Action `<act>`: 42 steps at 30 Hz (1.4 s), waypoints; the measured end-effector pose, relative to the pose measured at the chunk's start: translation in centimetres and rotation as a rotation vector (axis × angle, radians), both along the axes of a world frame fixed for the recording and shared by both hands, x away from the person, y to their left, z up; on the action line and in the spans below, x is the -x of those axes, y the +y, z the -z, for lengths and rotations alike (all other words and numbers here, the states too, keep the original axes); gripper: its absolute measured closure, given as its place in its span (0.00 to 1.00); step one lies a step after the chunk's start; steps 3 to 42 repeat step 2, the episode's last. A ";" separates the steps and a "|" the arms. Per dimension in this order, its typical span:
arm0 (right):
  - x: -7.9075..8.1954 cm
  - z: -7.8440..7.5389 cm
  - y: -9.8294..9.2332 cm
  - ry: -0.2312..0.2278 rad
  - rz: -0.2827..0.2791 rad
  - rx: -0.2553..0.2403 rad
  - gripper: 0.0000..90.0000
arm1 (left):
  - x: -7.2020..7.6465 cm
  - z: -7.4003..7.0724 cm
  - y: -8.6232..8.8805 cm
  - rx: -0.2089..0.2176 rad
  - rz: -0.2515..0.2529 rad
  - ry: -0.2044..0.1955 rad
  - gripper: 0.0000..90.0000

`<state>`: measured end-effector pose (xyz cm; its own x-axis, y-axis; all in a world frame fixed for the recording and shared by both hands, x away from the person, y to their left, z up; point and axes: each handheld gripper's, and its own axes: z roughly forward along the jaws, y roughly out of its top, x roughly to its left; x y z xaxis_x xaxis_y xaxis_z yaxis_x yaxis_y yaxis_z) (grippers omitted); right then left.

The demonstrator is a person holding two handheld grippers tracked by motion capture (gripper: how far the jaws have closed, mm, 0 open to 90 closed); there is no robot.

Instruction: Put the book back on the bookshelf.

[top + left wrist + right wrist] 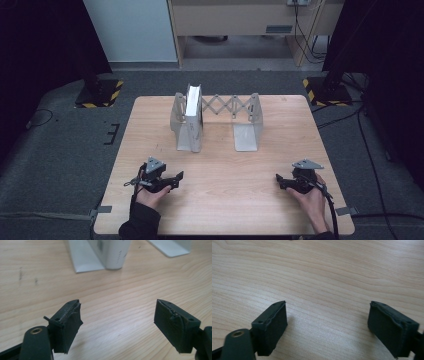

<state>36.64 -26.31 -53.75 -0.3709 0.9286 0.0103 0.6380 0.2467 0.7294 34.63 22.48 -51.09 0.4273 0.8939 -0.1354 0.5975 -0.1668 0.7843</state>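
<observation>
High view: a light wooden table [225,180] stands on grey carpet. Near its far edge sits a grey metal expanding book rack [235,117], two L-shaped end plates joined by a scissor lattice. A white, upright book-like block [194,112] stands against the rack's left end plate, its foot on that plate's base; the right end plate stands bare. Close to the near edge, toward the near-left corner, the person's left hand [150,196] holds the left tool [172,180], black with a grey three-cornered plate on top, its jaws parted and pointing toward the table's right side. Toward the near-right corner the right hand [309,197] holds the right tool [281,181], pointing toward the table's left side; its jaws are too small here to judge. Both tools are well apart from the rack and from each other.

Left gripper view: the left tool [117,315] is released, its two black padded jaws spread wide with bare wood grain between them. Beyond them lies the rack's flat base plate [82,260] with the white block [112,252] standing on it.

Right gripper view: the right tool [328,315] is likewise released, jaws wide apart over the bare table top [324,272], holding nothing.
</observation>
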 end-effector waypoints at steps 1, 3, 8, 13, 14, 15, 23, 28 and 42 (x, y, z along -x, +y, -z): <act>0.1 -0.1 -0.1 0.000 0.002 0.008 0.21 | 0.0 0.2 0.3 -0.001 -0.008 0.006 0.23; 0.1 -0.3 -0.2 -0.003 0.006 0.021 0.21 | 0.1 0.3 0.6 -0.011 -0.008 0.014 0.23; 0.1 -0.3 -0.2 -0.003 0.006 0.021 0.21 | 0.1 0.3 0.6 -0.011 -0.008 0.014 0.23; 0.1 -0.3 -0.2 -0.003 0.006 0.021 0.21 | 0.1 0.3 0.6 -0.011 -0.008 0.014 0.23; 0.1 -0.3 -0.2 -0.003 0.006 0.021 0.21 | 0.1 0.3 0.6 -0.011 -0.008 0.014 0.23; 0.1 -0.3 -0.2 -0.003 0.006 0.021 0.21 | 0.1 0.3 0.6 -0.011 -0.008 0.014 0.23; 0.1 -0.3 -0.2 -0.003 0.006 0.021 0.21 | 0.1 0.3 0.6 -0.011 -0.008 0.014 0.23; 0.1 -0.3 -0.2 -0.003 0.006 0.021 0.21 | 0.1 0.3 0.6 -0.011 -0.008 0.014 0.23; 0.1 -0.3 -0.2 -0.003 0.006 0.021 0.21 | 0.1 0.3 0.6 -0.011 -0.008 0.014 0.23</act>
